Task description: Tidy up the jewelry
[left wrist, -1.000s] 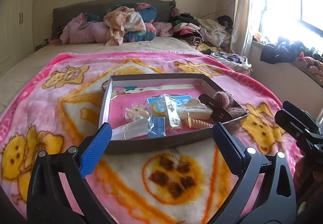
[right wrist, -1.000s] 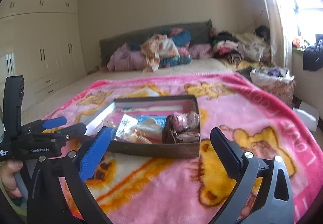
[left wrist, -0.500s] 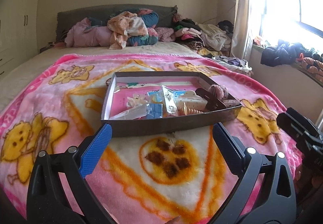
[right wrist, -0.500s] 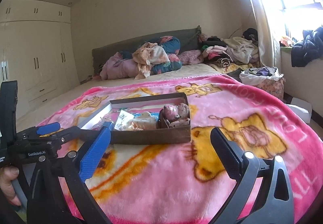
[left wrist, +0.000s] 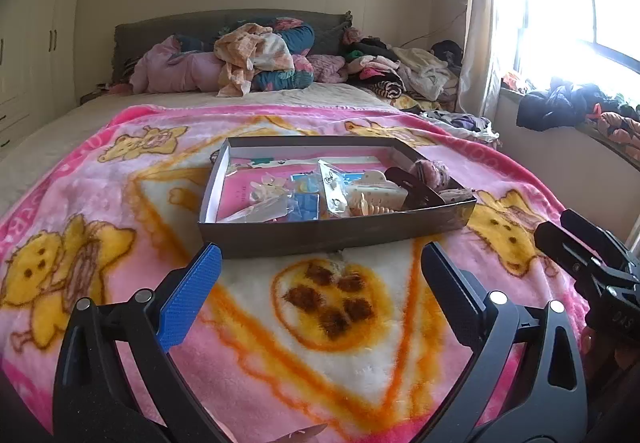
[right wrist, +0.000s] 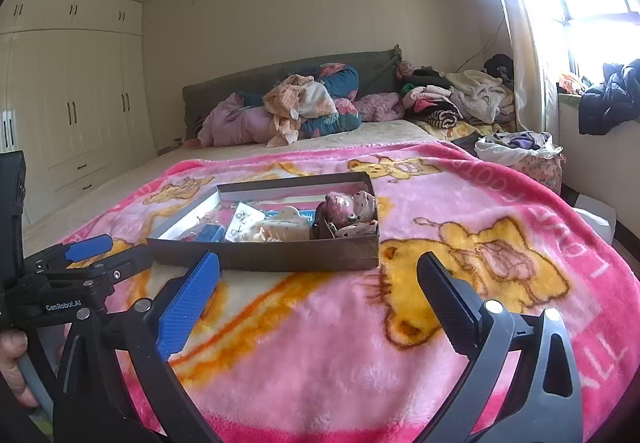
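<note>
A shallow dark box point(left wrist: 320, 233) point(right wrist: 264, 255) lies on the pink cartoon blanket point(left wrist: 328, 323) point(right wrist: 440, 203). It holds hair clips, small plastic packets point(left wrist: 332, 187), a cream claw clip point(left wrist: 376, 189) point(right wrist: 280, 227), a brown clip point(left wrist: 412, 185) and pink scrunchies point(left wrist: 434, 171) point(right wrist: 348, 209). My left gripper point(left wrist: 320, 267) hovers open just in front of the box with nothing between its fingers. My right gripper point(right wrist: 318, 279) is open too, before the box's near right corner. Each gripper shows at the other view's edge.
A heap of clothes and pillows point(left wrist: 256, 59) lies at the headboard, more clothes point(left wrist: 408, 75) at the back right. A laundry bag point(right wrist: 520, 155) and a window sill with dark clothes point(left wrist: 560, 107) are to the right. Wardrobes point(right wrist: 72, 103) line the left wall. A hand point(right wrist: 12, 367) holds the left gripper's handle.
Both grippers have pulled back and dropped lower, so the box looks smaller and farther and its inside shows less. Both stay open and empty.
</note>
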Demonstrator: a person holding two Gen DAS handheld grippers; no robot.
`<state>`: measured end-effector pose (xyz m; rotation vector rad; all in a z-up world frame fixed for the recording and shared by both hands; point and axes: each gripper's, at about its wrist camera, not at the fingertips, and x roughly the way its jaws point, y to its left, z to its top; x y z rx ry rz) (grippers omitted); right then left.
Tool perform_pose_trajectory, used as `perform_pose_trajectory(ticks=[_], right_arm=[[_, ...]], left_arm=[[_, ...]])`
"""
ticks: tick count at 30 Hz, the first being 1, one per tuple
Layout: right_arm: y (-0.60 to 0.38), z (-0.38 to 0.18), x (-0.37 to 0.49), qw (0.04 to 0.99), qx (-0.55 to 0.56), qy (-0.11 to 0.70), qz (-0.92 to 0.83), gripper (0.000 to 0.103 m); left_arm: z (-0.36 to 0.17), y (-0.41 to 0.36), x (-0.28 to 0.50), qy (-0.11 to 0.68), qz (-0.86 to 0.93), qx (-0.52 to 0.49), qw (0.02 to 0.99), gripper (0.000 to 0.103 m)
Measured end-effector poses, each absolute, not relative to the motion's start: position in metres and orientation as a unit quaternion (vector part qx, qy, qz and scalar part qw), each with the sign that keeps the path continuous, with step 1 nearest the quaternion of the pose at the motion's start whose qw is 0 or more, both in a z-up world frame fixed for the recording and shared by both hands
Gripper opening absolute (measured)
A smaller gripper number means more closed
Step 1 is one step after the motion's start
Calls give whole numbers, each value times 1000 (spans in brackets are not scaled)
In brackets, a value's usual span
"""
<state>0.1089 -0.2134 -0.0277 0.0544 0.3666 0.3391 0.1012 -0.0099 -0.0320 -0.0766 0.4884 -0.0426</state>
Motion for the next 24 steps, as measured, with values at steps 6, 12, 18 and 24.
perform_pose_trajectory(ticks=[6,12,18,24], right_arm=[[-214,-29,110,969,28,182,167,97],[-214,-30,110,968,28,179,172,97],[-215,-29,109,969,28,178,169,97],[-215,-28,109,969,29,178,171,97]], left_arm=[[-32,-9,101,240,-18,-37,970,91],[-31,-9,101,239,-15,-37,970,91],[-31,-9,101,239,-15,-37,970,91],[-31,-9,101,239,-15,-36,970,91]])
